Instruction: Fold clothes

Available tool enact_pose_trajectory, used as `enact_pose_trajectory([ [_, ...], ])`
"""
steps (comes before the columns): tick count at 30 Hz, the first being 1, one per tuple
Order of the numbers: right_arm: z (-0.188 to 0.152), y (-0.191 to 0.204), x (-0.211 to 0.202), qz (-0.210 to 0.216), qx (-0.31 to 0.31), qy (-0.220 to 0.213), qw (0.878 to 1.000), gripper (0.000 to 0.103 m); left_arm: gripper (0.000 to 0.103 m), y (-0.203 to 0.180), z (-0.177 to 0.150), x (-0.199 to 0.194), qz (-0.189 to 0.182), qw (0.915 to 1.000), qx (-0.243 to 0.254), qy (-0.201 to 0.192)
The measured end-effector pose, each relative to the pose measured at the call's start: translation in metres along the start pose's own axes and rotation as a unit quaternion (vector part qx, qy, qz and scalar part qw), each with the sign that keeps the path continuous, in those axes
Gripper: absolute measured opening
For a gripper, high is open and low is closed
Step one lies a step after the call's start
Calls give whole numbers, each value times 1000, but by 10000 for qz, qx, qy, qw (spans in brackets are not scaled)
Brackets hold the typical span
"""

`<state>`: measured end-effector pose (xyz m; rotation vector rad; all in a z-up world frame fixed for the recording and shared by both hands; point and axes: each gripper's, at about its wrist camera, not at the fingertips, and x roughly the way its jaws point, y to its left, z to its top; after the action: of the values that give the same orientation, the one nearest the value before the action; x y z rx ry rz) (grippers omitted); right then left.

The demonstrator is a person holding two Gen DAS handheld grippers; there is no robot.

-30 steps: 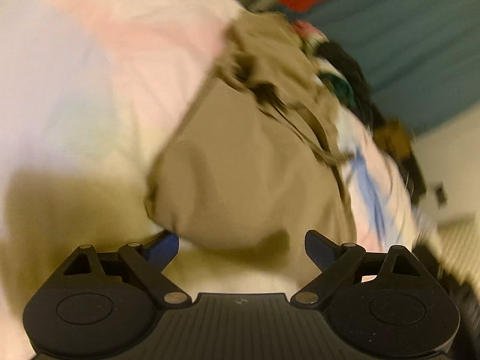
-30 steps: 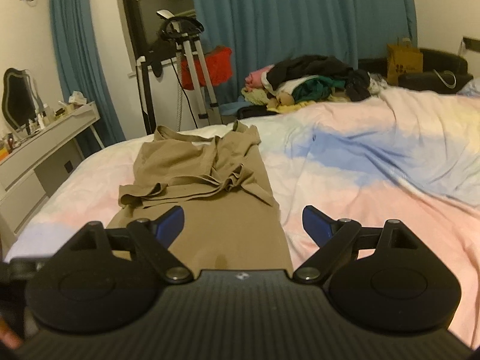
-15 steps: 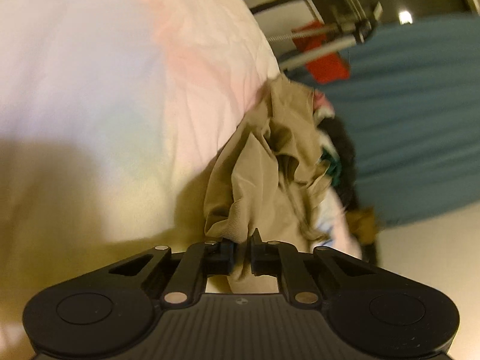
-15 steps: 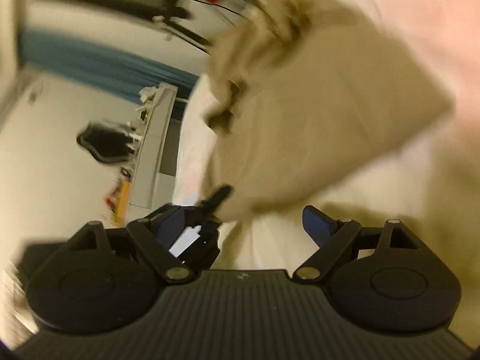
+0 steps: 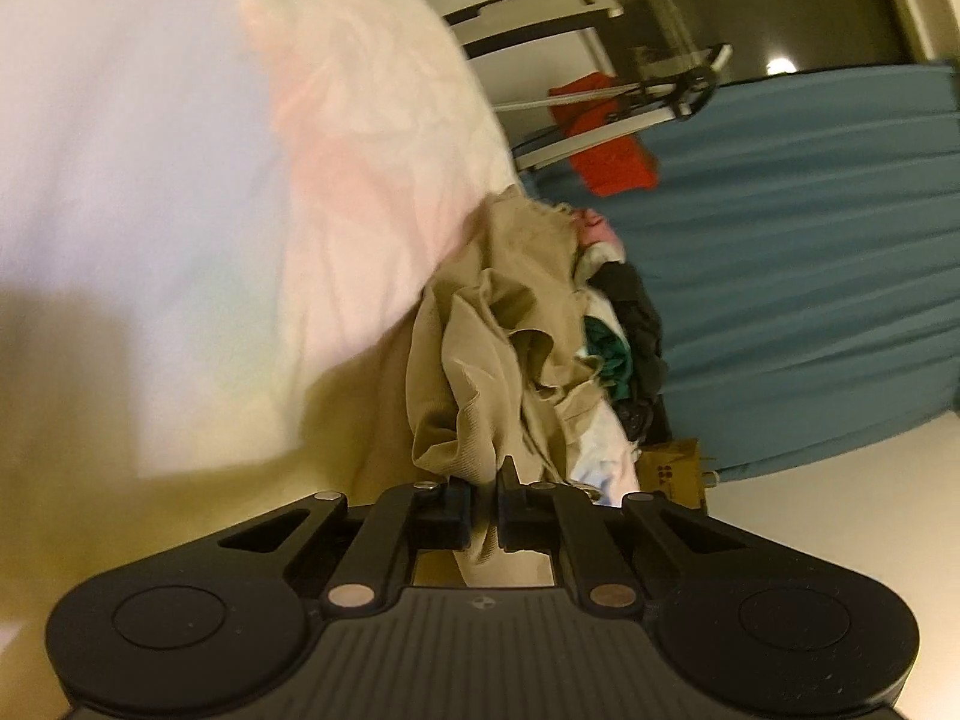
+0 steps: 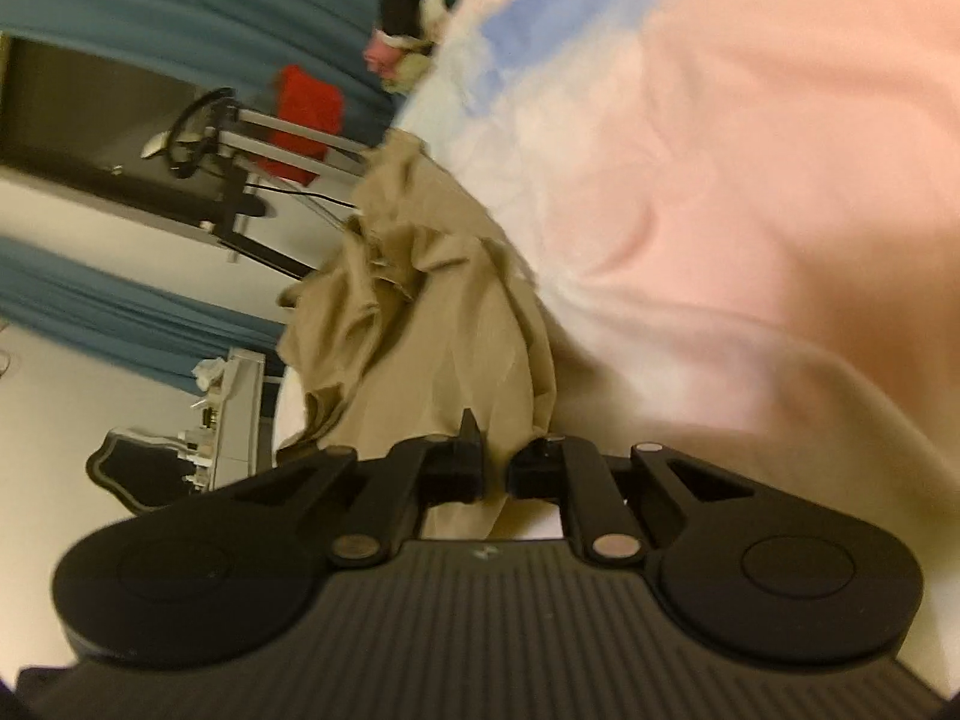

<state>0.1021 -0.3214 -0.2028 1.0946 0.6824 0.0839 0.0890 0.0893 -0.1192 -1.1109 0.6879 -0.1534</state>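
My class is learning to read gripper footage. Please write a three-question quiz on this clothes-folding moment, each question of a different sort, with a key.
1. True or false: the left gripper is open and clear of the tan garment.
2. Multiple choice: what does the right gripper hold? A) a red cloth B) the tan garment C) nothing
3. Fill in: the garment lies on a pastel ____.

Key
1. False: its fingers are shut on a fold of the tan fabric.
2. B: cloth is pinched between its fingers.
3. Bedspread; a pile of other clothes sits at its far end, before the blue curtain.
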Motion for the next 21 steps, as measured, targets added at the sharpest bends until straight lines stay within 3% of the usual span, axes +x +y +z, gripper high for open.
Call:
enact_pose_trajectory([
  [5,6,19,-27,414,-150,-234,9988,9,6,-16,-10,-34,-282,9991,146,-275],
  [8,-3,37,-62,532,-560,-491,9958,9,6,-26,-26,-69,-445,9979,285,-386],
  [15,-69,38,-173,902,-812,-991,9876,9,6,-13,-91,-179,-551,9972,273,-437],
  [18,-92,38,-205,728,-971,-1141,9860,9,6,-11,-107,-200,-494,9975,249,-440],
  [21,-86,41,-208,610,-1008,-1147,9864,9,7,-18,-104,-200,-460,9977,306,-382],
])
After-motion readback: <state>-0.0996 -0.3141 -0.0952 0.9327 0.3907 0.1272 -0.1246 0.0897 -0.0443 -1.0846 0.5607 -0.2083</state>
